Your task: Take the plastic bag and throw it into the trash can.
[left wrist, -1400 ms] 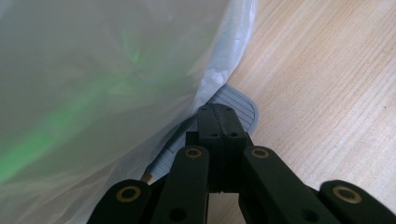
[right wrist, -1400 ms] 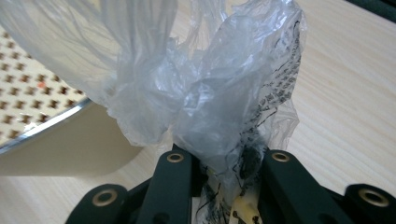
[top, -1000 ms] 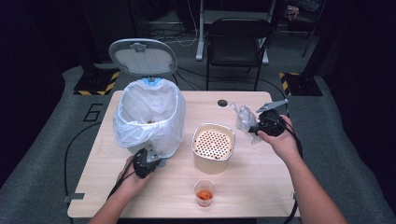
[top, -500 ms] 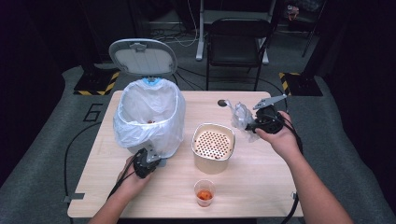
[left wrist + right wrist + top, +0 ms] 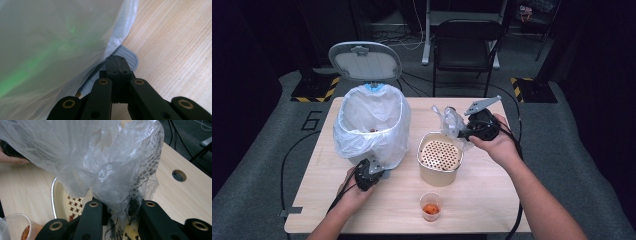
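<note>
Wooden table point(image 5: 492, 200), a lined bin and a crumpled bag held aloft.

Clear plastic lines the grey bin point(image 5: 371, 127), whose lid stands open; its pedal point(image 5: 126, 56) is pressed by the left gripper point(image 5: 368, 175), jaws fully closed. Beside it a perforated beige container point(image 5: 440, 159) sits, partly hidden by the crumpled plastic bag point(image 5: 112, 165) pinched in the right gripper point(image 5: 462, 131) just above its rim. Nearest the table's front edge stands a small cup point(image 5: 430, 206).

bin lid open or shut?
Open. The grey lid stands upright behind the trash bin, its white liner bag mouth exposed, while the left gripper, jaws shut, presses the pedal.
</note>
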Available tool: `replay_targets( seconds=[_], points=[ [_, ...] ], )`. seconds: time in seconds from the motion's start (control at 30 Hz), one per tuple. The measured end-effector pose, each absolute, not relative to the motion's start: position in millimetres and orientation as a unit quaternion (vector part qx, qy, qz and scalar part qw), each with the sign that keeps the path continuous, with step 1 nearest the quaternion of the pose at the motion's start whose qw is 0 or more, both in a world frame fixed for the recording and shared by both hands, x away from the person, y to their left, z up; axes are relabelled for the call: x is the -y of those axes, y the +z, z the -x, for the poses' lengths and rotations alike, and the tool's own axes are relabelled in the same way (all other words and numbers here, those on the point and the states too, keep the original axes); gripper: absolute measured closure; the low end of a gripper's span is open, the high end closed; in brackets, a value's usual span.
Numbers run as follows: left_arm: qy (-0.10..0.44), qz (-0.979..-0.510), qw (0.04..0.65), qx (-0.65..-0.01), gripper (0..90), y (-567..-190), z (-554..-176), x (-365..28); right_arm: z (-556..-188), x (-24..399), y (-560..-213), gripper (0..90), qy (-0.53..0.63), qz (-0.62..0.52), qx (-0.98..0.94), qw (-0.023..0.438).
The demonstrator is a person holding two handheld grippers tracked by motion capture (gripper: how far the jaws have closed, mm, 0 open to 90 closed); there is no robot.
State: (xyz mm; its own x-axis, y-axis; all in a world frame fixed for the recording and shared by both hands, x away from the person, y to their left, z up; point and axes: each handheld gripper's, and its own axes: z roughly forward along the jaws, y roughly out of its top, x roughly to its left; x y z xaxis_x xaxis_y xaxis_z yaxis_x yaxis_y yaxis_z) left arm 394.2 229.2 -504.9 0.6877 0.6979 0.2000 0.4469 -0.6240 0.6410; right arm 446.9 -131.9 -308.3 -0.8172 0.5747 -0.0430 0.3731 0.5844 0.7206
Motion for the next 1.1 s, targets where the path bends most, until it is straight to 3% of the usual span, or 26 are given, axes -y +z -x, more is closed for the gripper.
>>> replay_targets(
  seconds=[1.1],
  points=[
    [0.216,-0.868,0.288,-0.342,90.0,-505.7,-392.6,-228.1,-470.9,30.1,-248.1,78.7,0.372,-0.182,-0.904,0.107]
  ],
)
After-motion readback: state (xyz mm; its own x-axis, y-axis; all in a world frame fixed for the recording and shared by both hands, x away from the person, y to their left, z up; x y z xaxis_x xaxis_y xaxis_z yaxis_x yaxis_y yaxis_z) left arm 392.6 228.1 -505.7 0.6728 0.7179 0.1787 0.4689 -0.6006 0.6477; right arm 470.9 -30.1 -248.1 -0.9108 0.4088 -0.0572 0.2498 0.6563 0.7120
